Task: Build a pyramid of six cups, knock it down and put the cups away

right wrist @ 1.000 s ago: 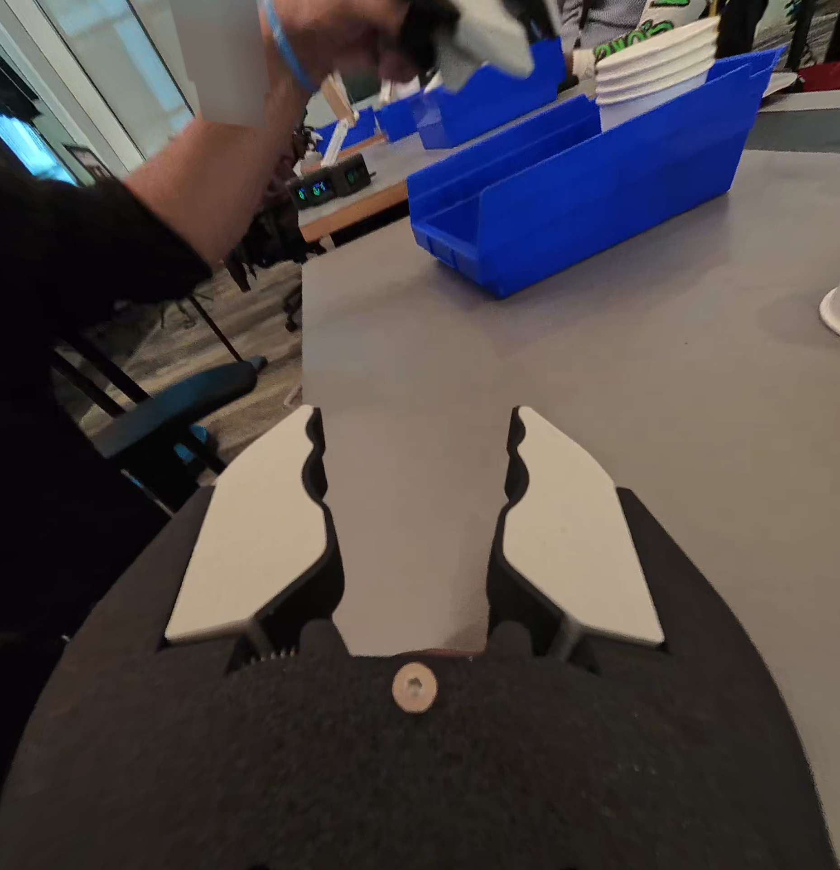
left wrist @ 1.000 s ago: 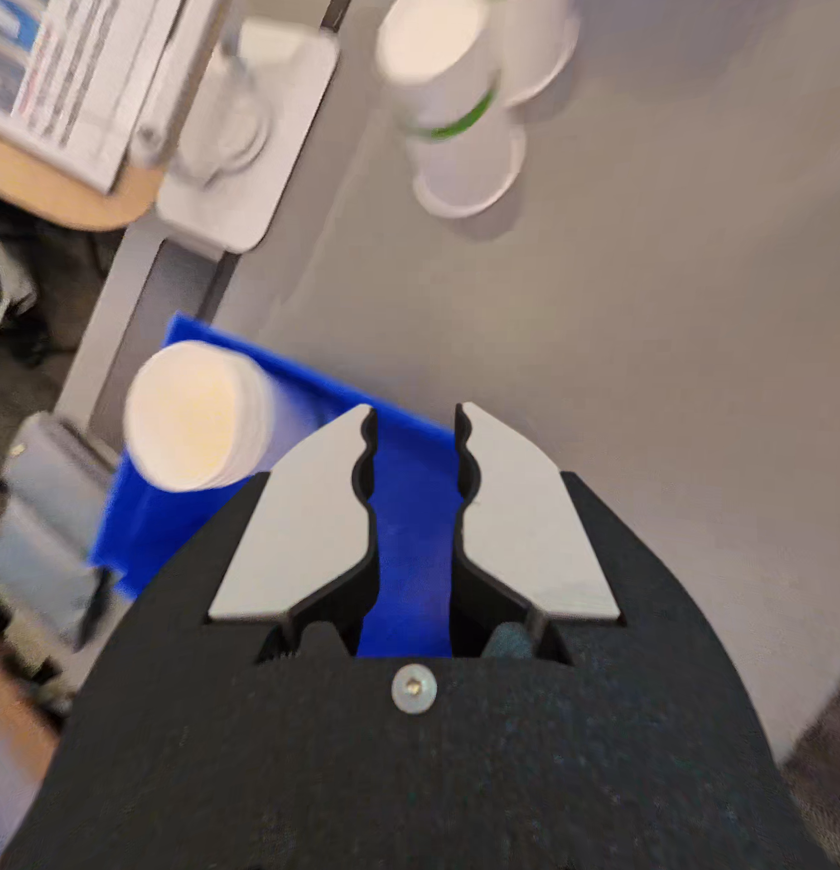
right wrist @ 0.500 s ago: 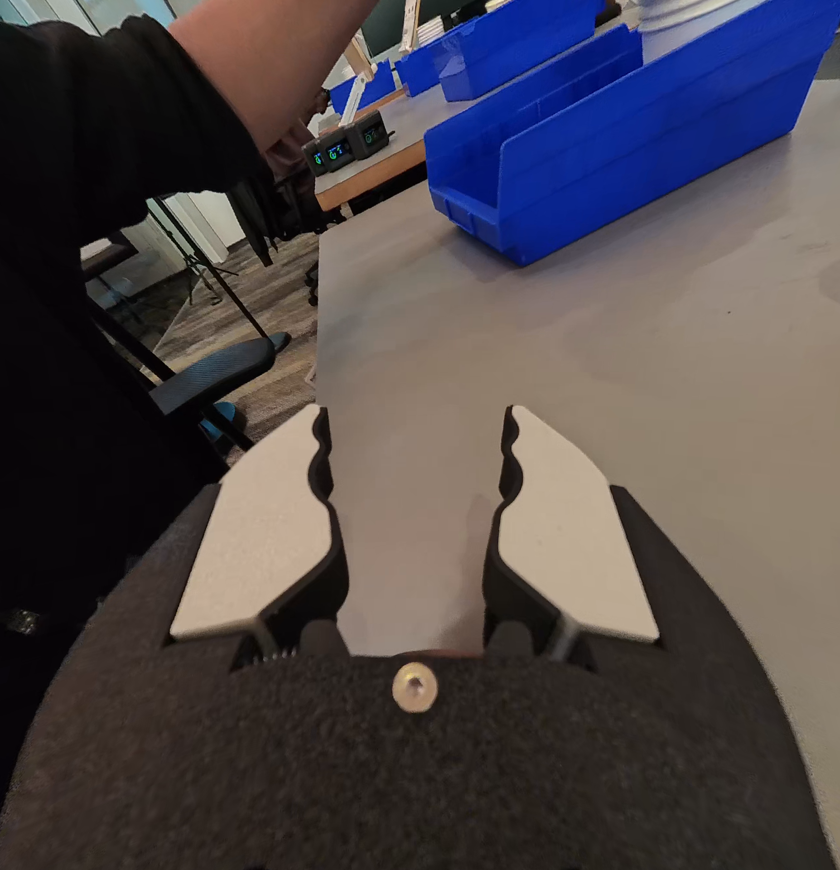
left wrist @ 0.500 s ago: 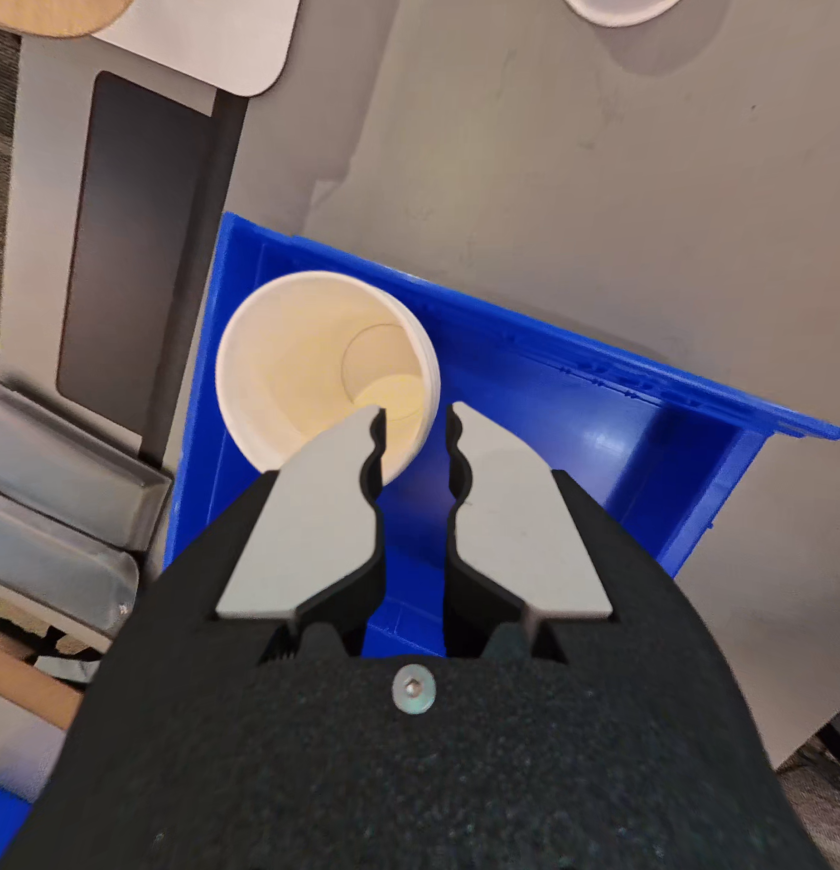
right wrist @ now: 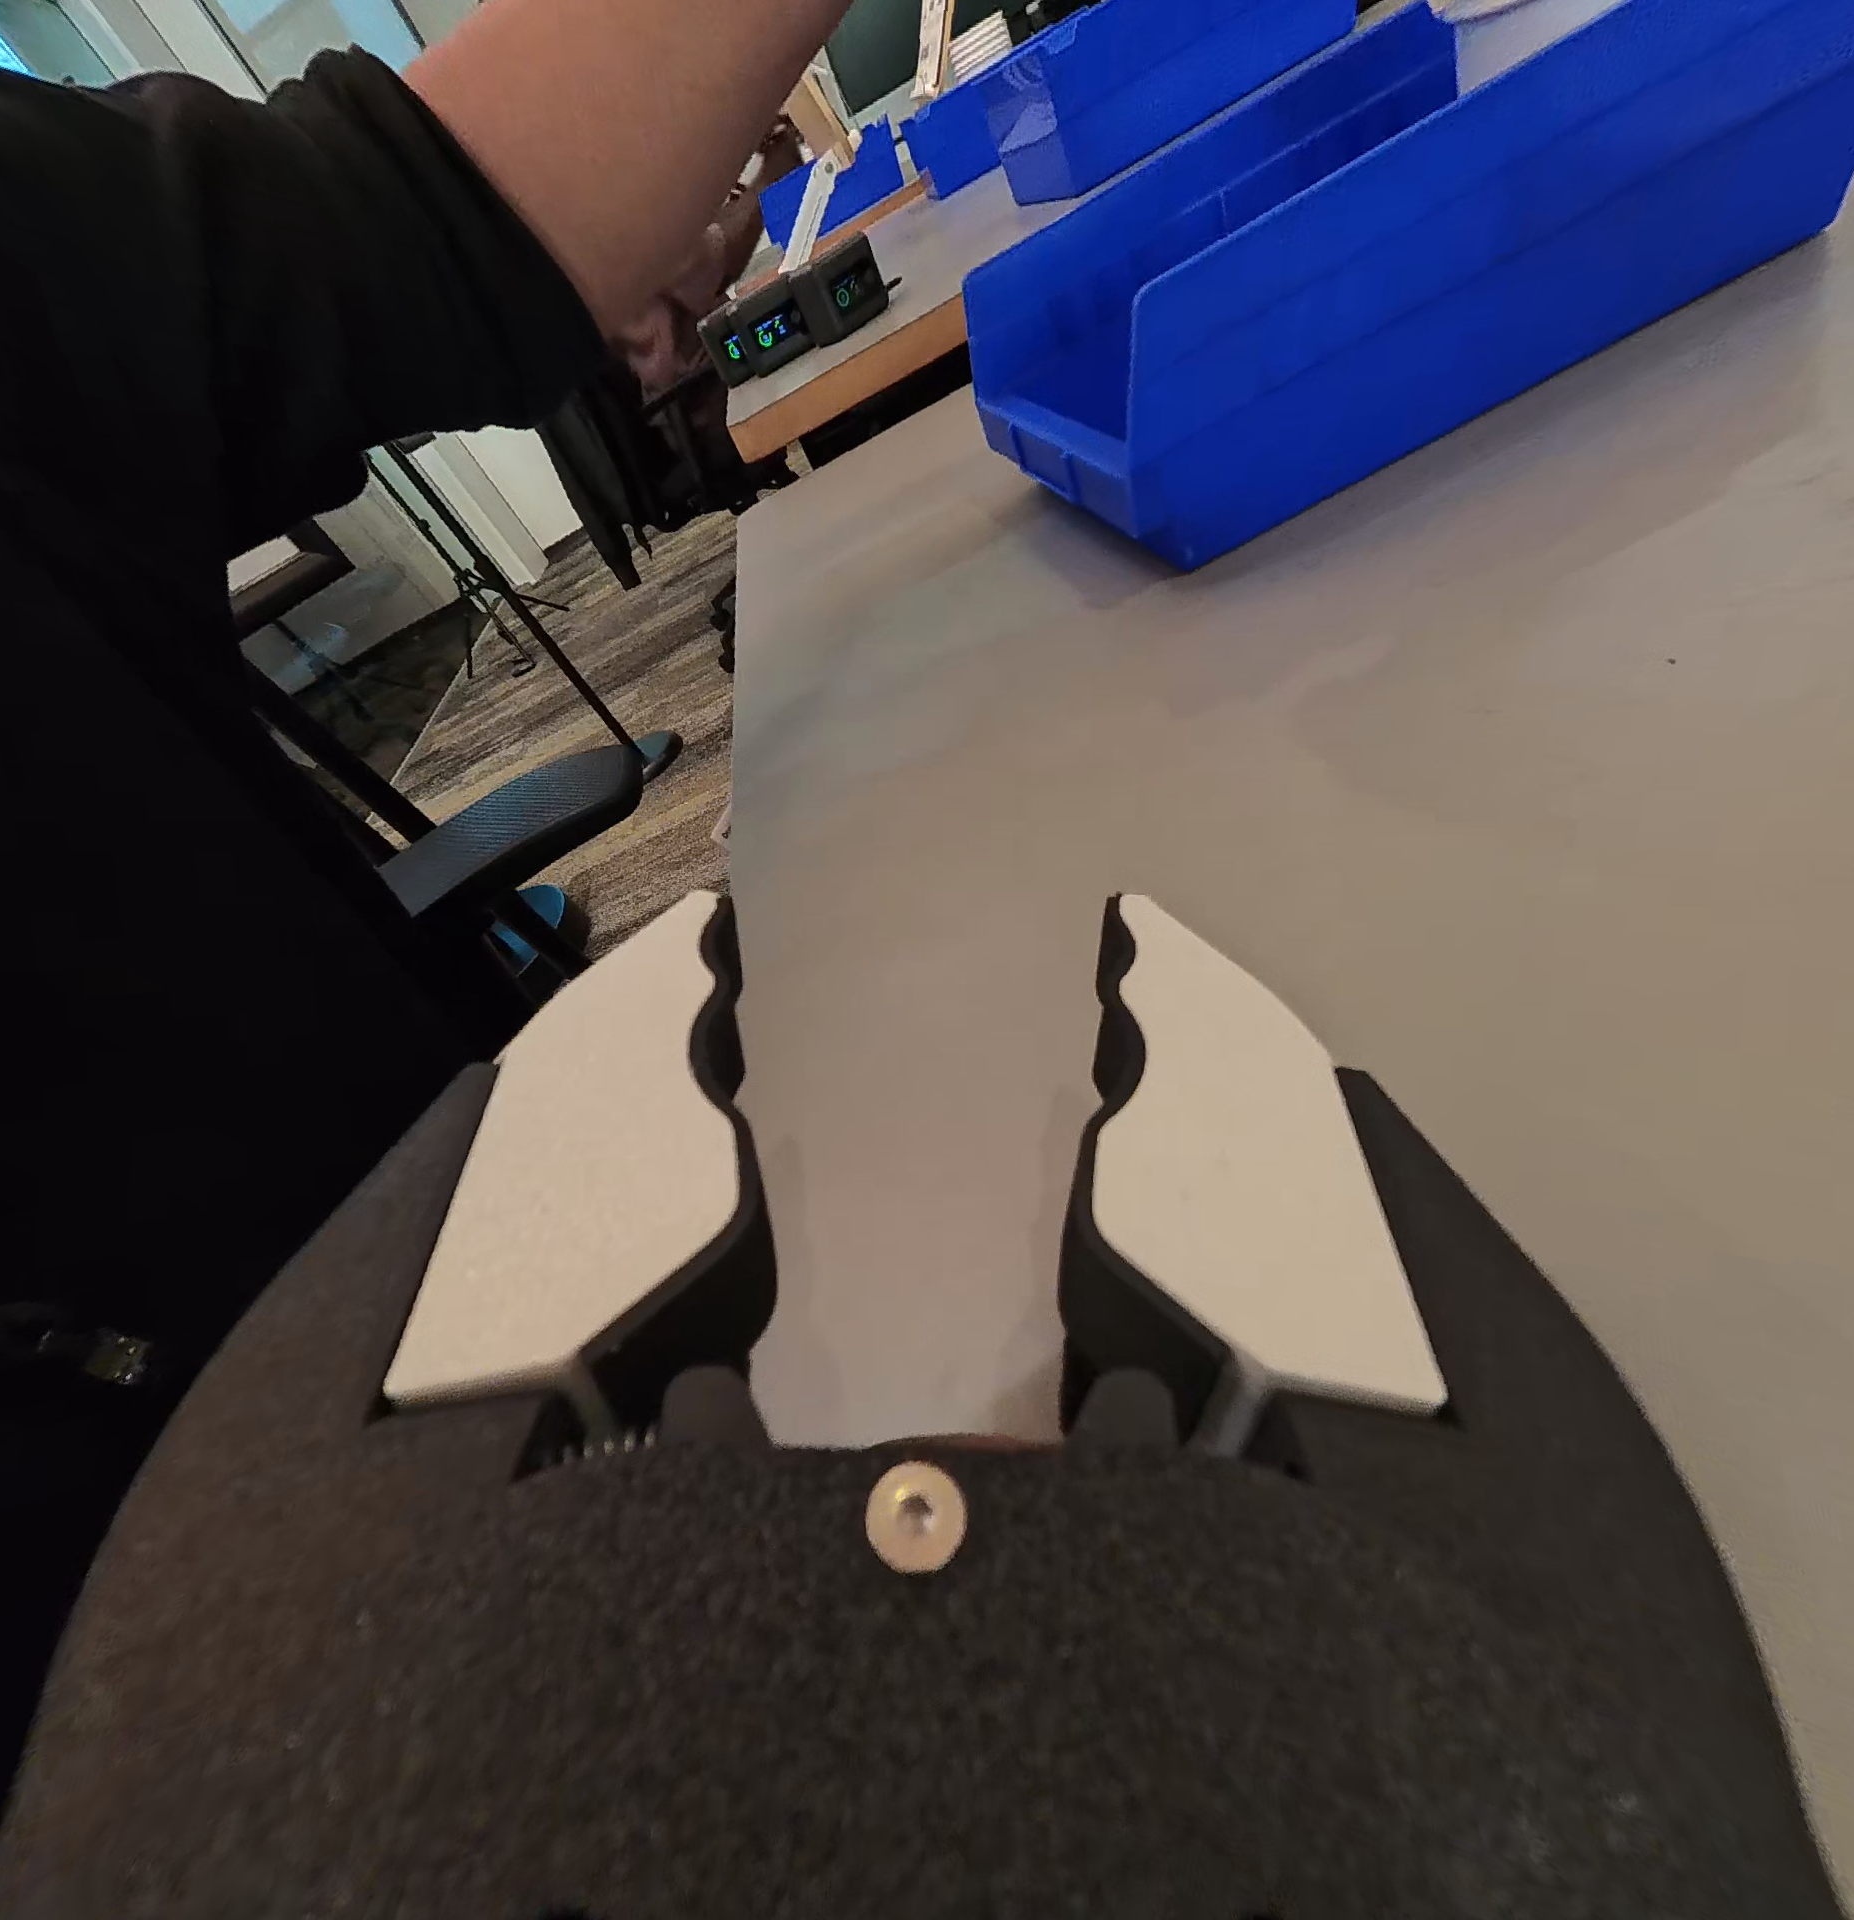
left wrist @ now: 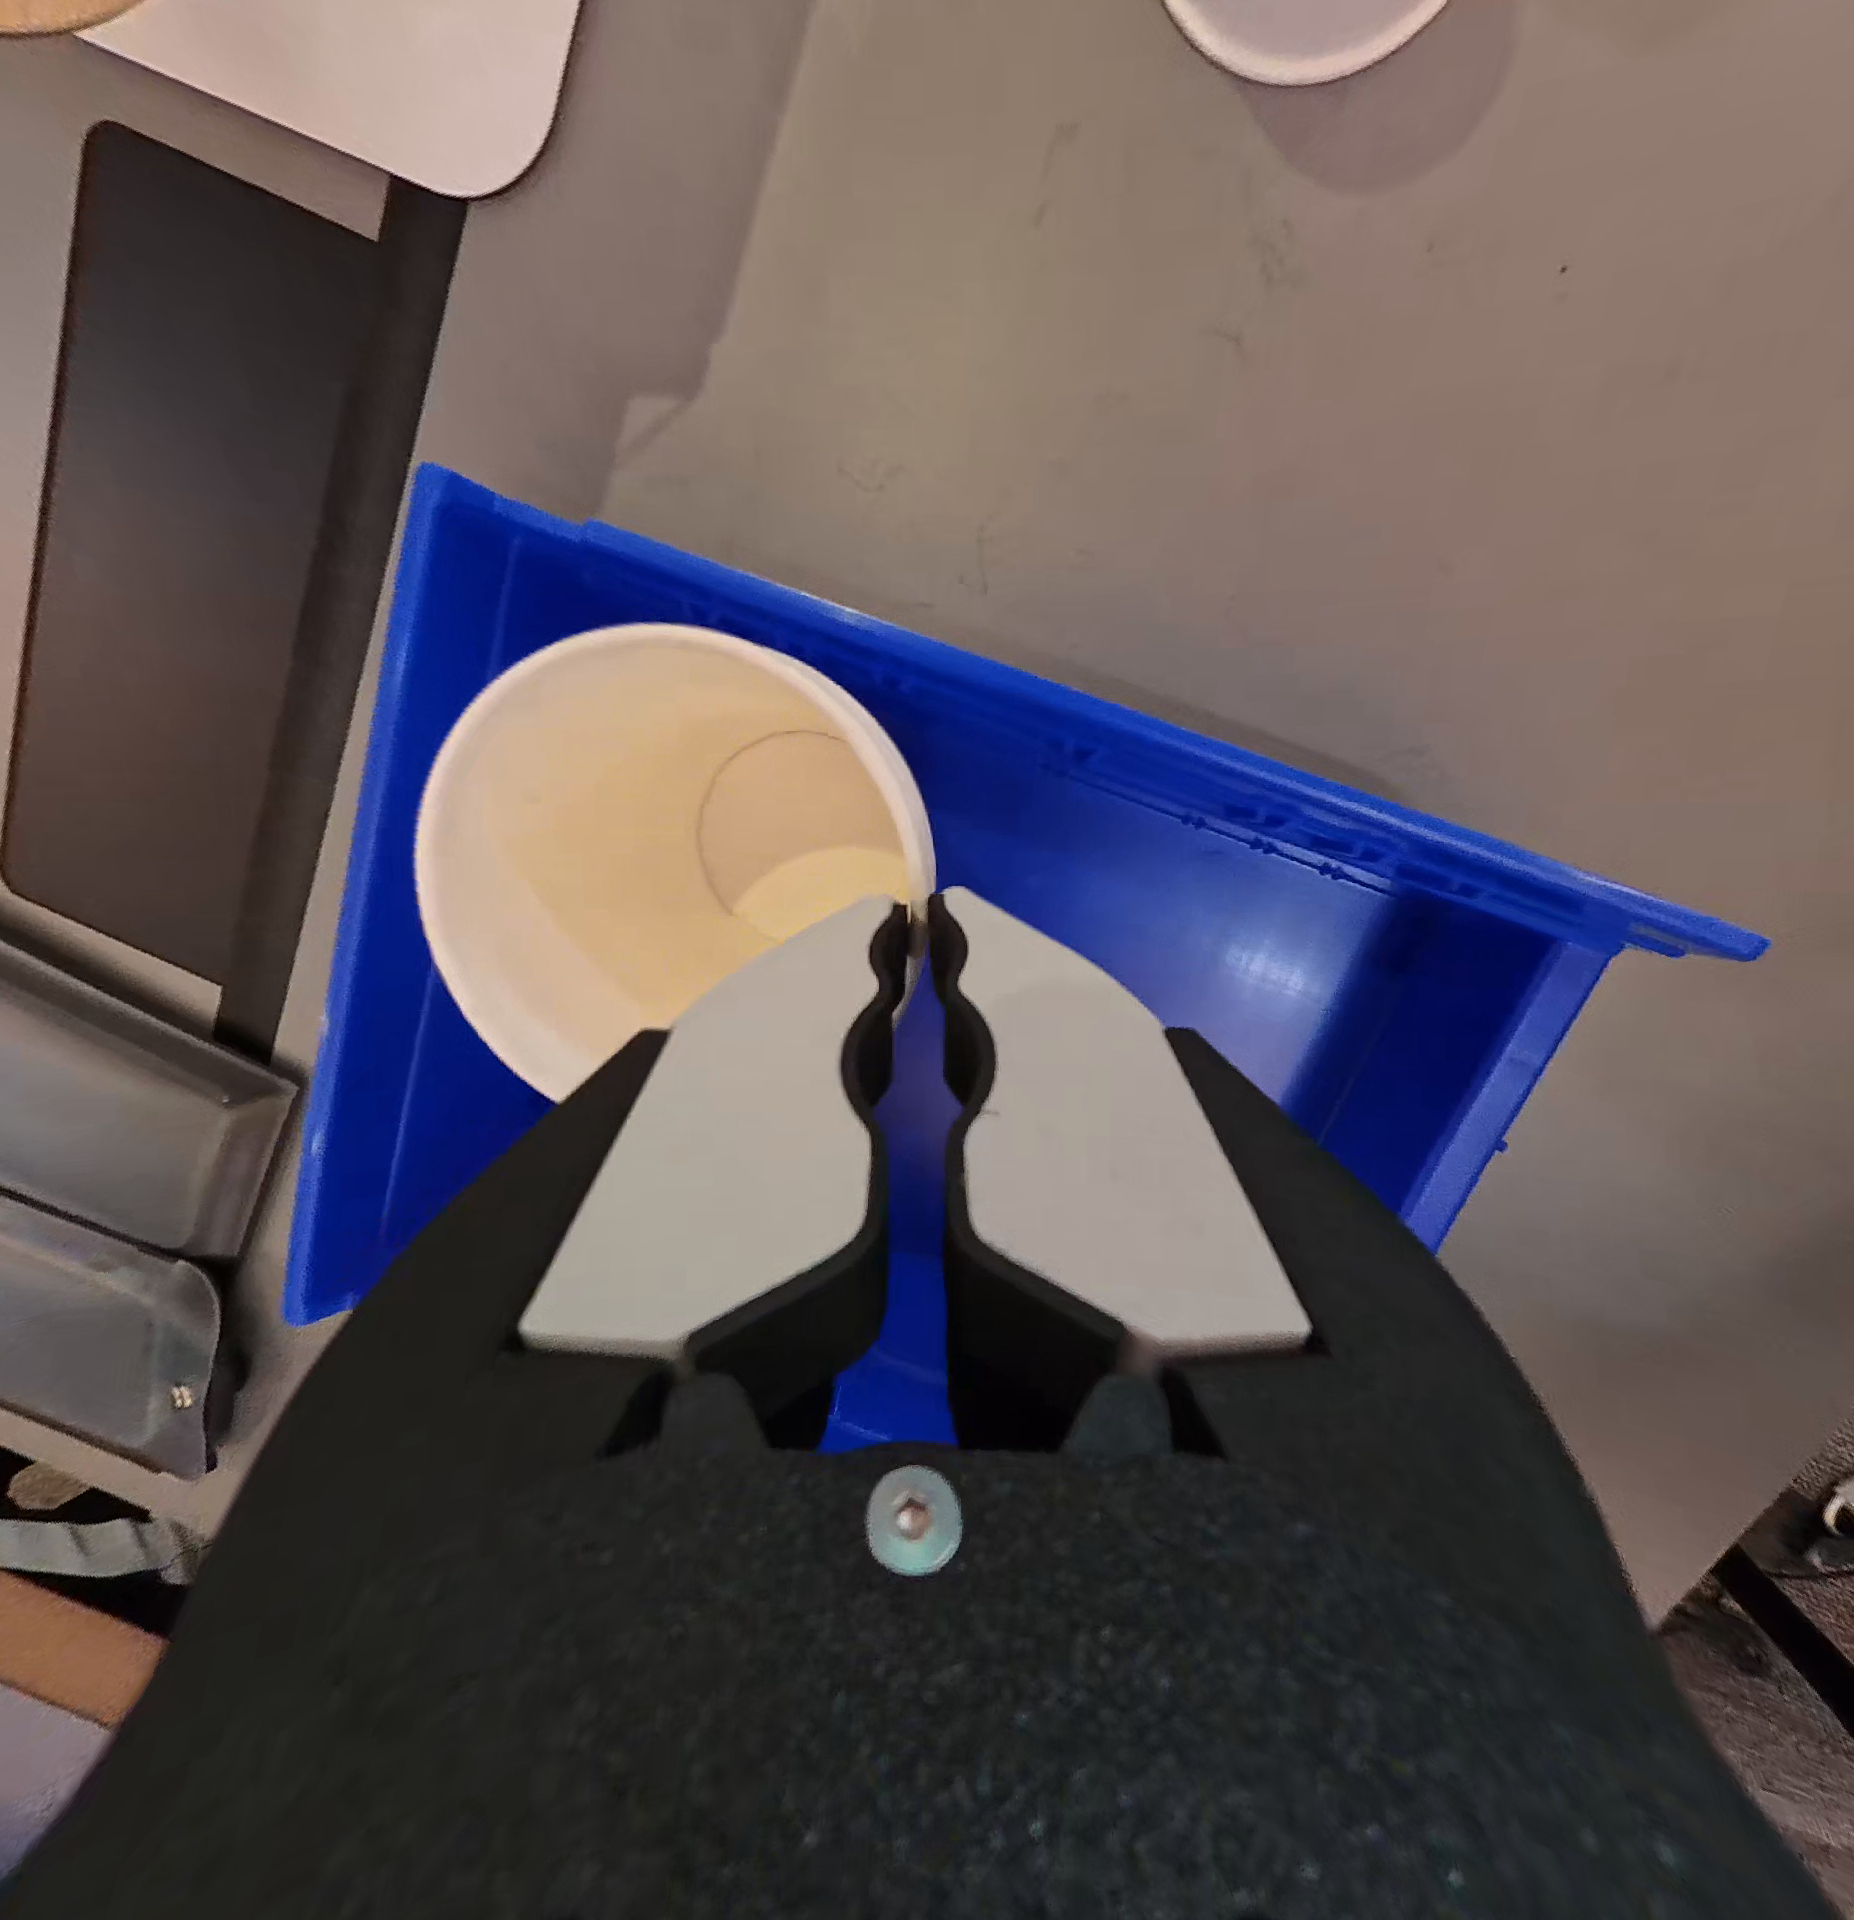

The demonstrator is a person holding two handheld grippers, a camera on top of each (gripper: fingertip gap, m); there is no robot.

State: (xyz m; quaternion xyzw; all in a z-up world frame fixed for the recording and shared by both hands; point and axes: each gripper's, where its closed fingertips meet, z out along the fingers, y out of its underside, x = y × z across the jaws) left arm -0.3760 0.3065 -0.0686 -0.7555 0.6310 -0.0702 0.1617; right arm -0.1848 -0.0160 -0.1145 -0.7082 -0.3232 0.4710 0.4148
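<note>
In the left wrist view a white paper cup (left wrist: 632,852) stands mouth up in a blue bin (left wrist: 1266,935) at its left end. It looks like a nested stack. My left gripper (left wrist: 915,914) points down into the bin and is shut on the cup's right rim. Another white cup (left wrist: 1307,31) stands mouth down on the grey table at the top edge. My right gripper (right wrist: 918,914) is open and empty, low over the grey table (right wrist: 1318,831). The blue bin also shows in the right wrist view (right wrist: 1422,270).
The person's forearm and black sleeve (right wrist: 279,416) reach across the left of the right wrist view. More blue bins (right wrist: 1110,94) and small black devices (right wrist: 788,322) stand on a wooden table behind. The table's left edge drops to a chair (right wrist: 518,821) and carpet.
My left gripper swung down over the bin, then closed its jaws onto the cup's rim. My right gripper stayed open and drifted slightly lower over the table.
</note>
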